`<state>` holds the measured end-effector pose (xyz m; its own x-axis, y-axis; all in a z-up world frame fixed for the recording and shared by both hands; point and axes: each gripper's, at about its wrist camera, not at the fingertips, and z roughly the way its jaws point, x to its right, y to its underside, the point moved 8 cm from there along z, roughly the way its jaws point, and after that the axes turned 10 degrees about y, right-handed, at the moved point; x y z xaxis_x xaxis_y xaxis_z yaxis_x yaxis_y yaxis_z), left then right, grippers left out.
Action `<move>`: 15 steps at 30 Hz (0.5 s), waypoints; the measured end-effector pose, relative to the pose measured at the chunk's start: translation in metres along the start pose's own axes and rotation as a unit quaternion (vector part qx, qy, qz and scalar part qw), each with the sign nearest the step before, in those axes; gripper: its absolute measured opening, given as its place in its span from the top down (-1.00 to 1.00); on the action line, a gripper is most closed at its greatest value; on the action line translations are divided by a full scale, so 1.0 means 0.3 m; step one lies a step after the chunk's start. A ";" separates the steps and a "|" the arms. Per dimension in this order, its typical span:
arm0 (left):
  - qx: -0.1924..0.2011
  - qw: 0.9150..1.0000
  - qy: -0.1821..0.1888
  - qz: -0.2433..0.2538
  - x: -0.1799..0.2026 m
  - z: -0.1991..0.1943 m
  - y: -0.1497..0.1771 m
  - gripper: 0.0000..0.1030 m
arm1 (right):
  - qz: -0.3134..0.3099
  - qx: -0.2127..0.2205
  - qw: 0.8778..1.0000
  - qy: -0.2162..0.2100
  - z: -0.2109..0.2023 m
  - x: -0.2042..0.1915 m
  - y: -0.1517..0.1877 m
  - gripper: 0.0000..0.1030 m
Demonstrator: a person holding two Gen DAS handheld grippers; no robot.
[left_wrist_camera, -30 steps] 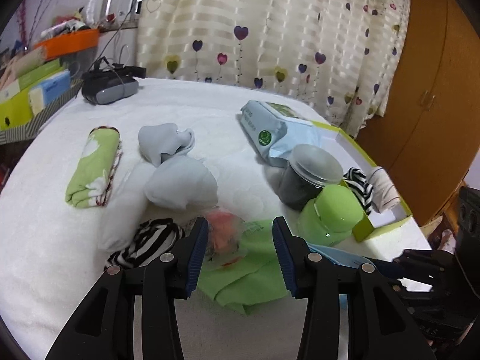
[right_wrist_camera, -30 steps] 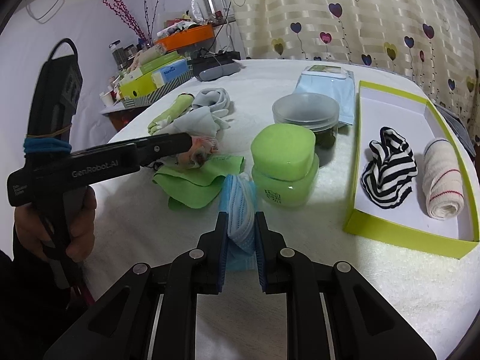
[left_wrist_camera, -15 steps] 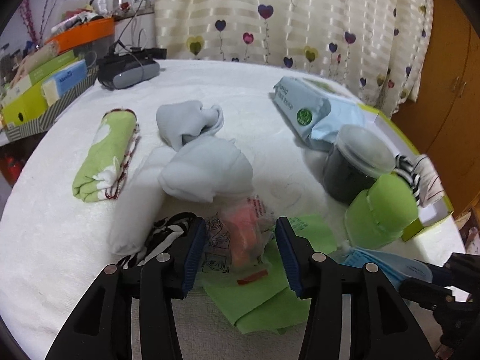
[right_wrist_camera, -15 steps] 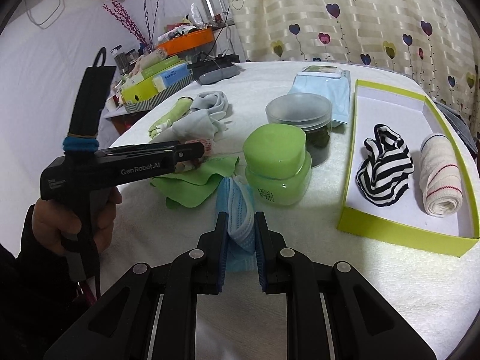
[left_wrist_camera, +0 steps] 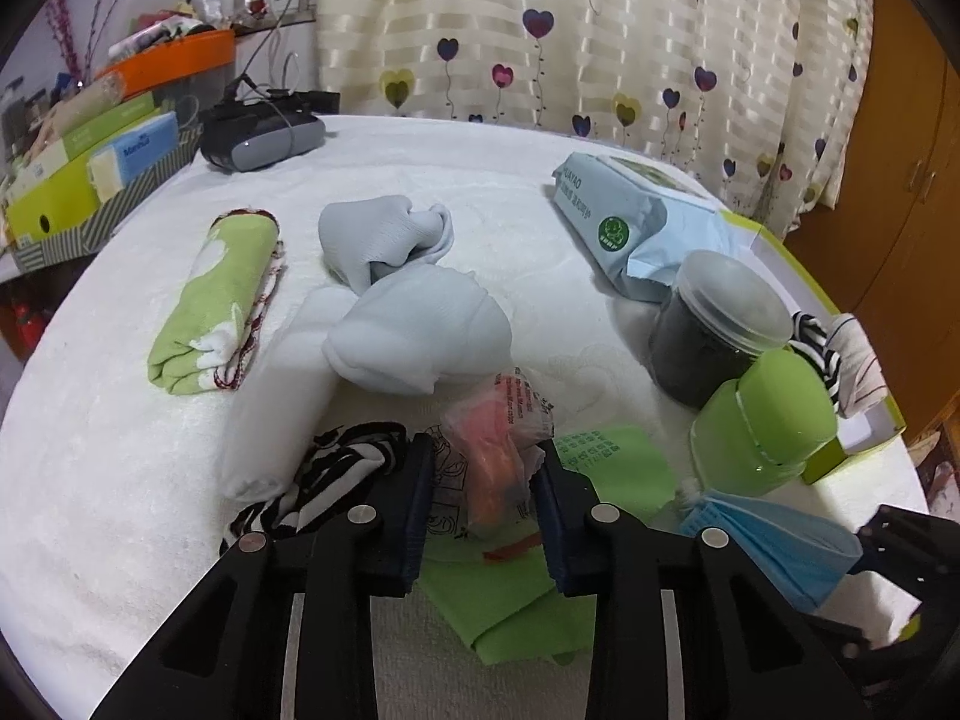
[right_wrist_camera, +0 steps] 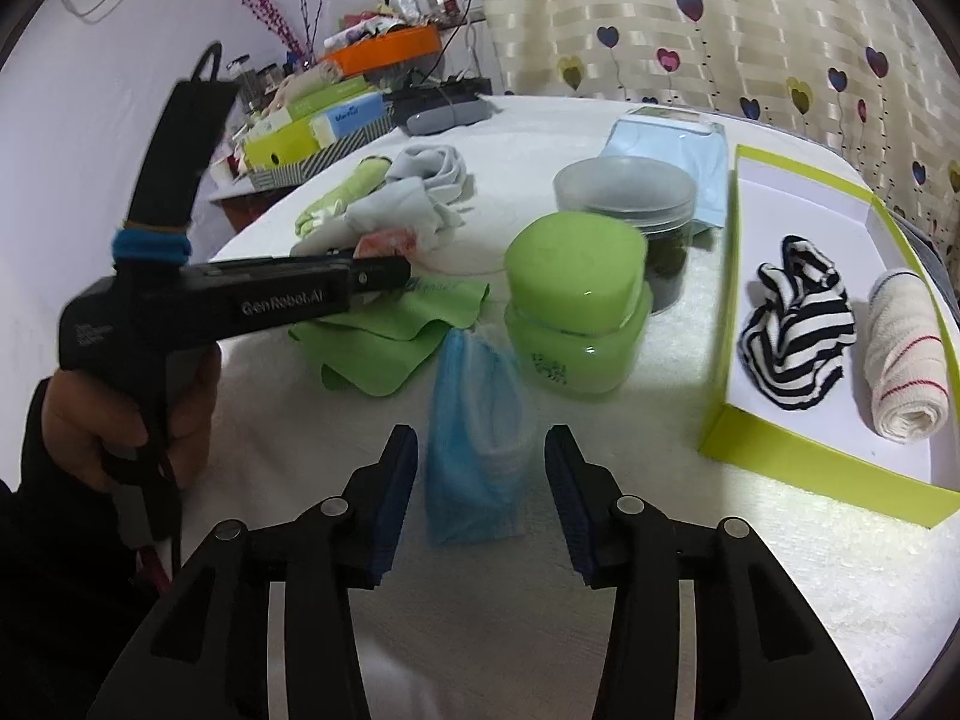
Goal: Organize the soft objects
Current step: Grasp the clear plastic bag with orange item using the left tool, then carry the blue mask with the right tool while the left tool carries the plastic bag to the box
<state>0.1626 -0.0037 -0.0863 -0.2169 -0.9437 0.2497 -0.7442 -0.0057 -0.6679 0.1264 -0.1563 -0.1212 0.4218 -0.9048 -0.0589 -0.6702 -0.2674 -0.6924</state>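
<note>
Newly released: one blue mask (right_wrist_camera: 474, 438) (two boxed socks (right_wrist_camera: 795, 330)).

Blk grippers (right_wrist_camera: 477, 489) (blue pads), dark sleeve (right_wrist_camera: 24, 540).

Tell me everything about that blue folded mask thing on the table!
The folded blue pleated face mask looks like thin, soft, papery fabric with a whitish inner layer. It lies bunched on the white fuzzy table cover, between the right tool's open pads, which have just been opening and no longer press it. Its far end reaches towards the green lidded jar.
</note>
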 end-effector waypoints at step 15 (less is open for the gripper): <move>0.034 0.999 0.013 0.005 0.045 -0.107 -0.011 0.43 | 0.007 0.021 1.000 -0.002 -0.038 0.010 -0.006 0.57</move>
<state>0.1417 -0.0058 -0.0583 -0.2412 -0.9350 0.2599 -0.6970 -0.0194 -0.7168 0.1219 -0.1623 -0.1118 0.4150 -0.9070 -0.0718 -0.6498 -0.2403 -0.7211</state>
